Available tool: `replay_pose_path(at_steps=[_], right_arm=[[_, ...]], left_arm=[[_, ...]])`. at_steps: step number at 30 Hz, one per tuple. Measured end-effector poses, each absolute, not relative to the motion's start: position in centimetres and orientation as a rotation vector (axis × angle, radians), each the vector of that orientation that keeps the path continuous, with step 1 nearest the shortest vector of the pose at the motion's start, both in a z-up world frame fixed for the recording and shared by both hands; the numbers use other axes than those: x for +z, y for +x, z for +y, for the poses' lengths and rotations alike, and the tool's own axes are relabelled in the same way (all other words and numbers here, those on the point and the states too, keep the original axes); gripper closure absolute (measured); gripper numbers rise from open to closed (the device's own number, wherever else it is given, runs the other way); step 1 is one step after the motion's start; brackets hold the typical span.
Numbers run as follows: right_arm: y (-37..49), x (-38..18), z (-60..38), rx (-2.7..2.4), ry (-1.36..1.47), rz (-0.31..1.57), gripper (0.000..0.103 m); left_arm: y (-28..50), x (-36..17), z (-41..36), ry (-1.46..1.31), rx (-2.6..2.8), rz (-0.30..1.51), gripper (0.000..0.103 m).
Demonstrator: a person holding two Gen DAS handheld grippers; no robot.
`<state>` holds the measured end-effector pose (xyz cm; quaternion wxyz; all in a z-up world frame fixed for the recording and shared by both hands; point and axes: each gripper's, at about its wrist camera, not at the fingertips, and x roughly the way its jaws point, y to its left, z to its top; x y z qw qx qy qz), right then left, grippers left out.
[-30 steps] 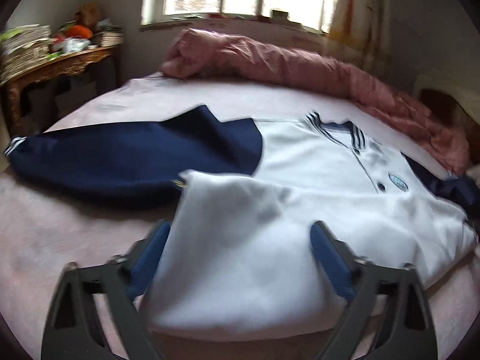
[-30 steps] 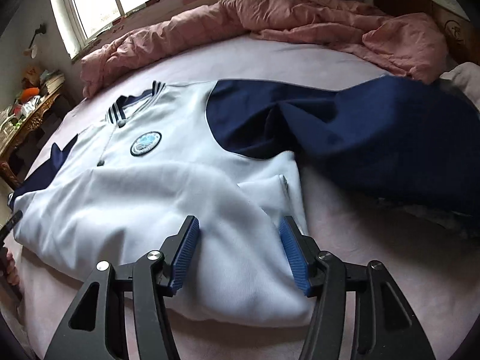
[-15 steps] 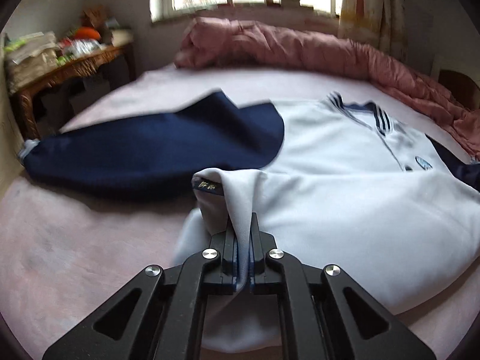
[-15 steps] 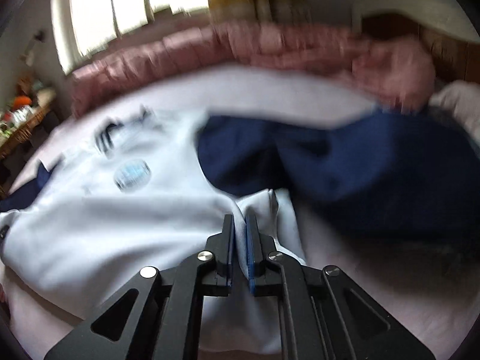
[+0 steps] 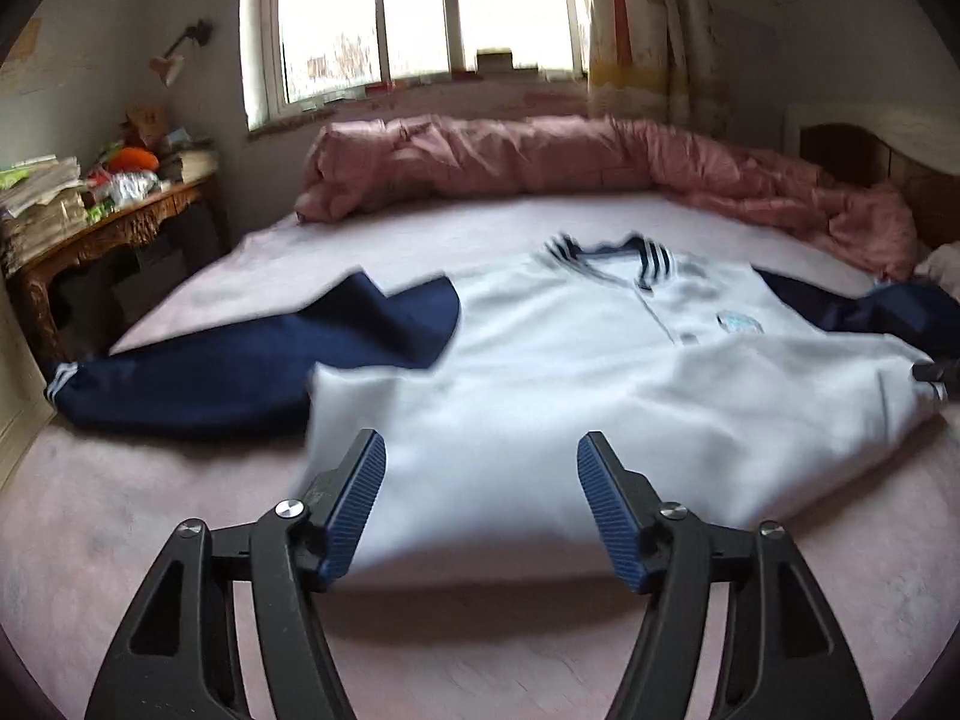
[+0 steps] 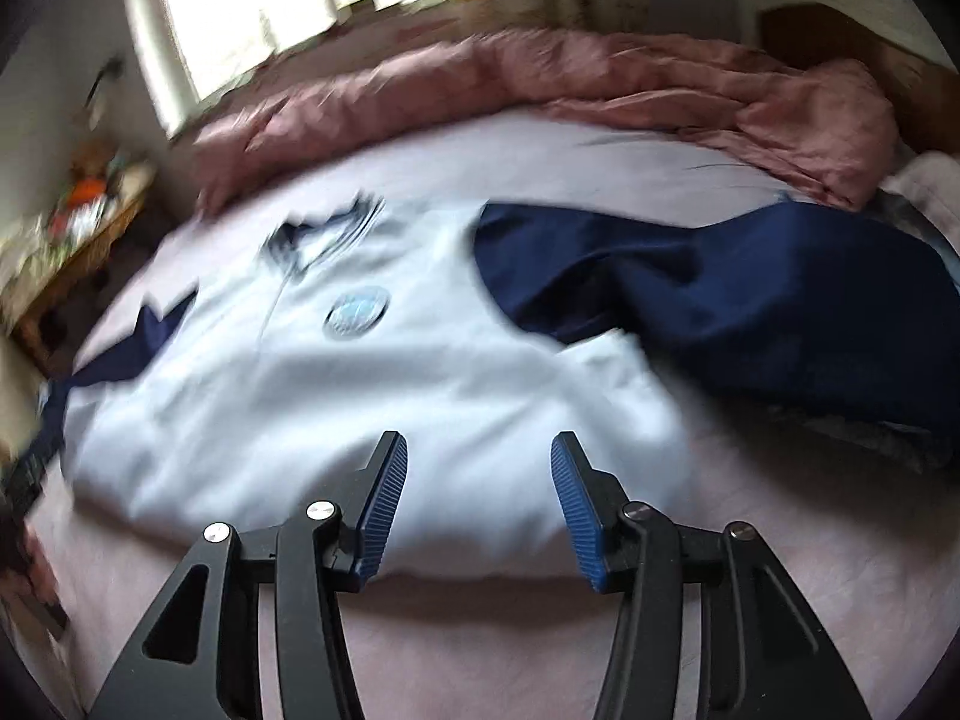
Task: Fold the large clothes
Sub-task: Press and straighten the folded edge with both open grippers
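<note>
A white jacket [image 5: 570,372] with navy sleeves lies face up on the pink bed, its lower part folded up over the body. Its striped collar [image 5: 606,252] points at the window. One navy sleeve [image 5: 240,372] stretches left in the left wrist view; the other sleeve [image 6: 750,294] stretches right in the right wrist view. My left gripper [image 5: 480,450] is open and empty above the fold's left corner. My right gripper [image 6: 480,450] is open and empty above the jacket [image 6: 360,396] at its right corner. The right wrist view is motion-blurred.
A rumpled pink duvet [image 5: 540,162] lies along the far side of the bed [image 5: 120,540], below the window. A carved wooden table [image 5: 108,234] piled with papers and clutter stands at the left. A wooden headboard [image 5: 870,156] is at the right.
Both grippers shut on the folded lower edge of the jacket half a second ago. Both have now opened, let go and pulled back; the white fold lies flat.
</note>
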<state>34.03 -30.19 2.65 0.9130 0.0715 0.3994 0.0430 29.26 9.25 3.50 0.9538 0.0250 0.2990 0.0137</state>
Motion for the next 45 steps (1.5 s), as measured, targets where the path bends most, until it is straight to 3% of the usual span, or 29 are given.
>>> replay_pose_path(at_steps=[5, 16, 19, 23, 30, 32, 36, 38, 45], right_arm=[[34.1, -1.3, -28.5, 0.035, 0.043, 1.010, 0.047], [31.3, 0.0, -29.9, 0.039, 0.105, 0.911, 0.047], [31.1, 1.0, -29.3, -0.006, 0.059, 0.802, 0.041], [31.9, 0.1, -29.0, -0.003, 0.052, 0.808, 0.029], [32.9, -2.5, -29.0, -0.042, 0.055, 0.858, 0.014], [32.9, -2.4, -28.8, -0.055, 0.038, 0.862, 0.013], [32.6, -1.8, -28.7, -0.082, 0.038, 0.830, 0.014], [31.8, -1.1, -28.4, -0.114, 0.024, 0.777, 0.022], [29.1, 2.5, -27.8, -0.097, 0.024, 0.576, 0.023]], left_arm=[[31.1, -0.8, 9.3, -0.065, 0.088, 0.857, 0.036], [31.0, -1.3, 8.8, -0.039, 0.103, 0.842, 0.032], [30.8, -1.5, 8.8, -0.048, 0.095, 0.835, 0.031], [30.9, -1.7, 8.5, -0.031, 0.105, 0.839, 0.028], [31.4, -2.4, 8.1, 0.016, 0.160, 0.869, 0.006], [31.4, -2.4, 8.4, -0.003, 0.147, 0.873, 0.006], [30.3, -1.2, 8.1, -0.013, 0.086, 0.794, 0.007], [29.3, -0.1, 7.5, 0.001, 0.053, 0.713, 0.007], [26.2, 2.6, 6.9, 0.000, 0.030, 0.436, 0.007]])
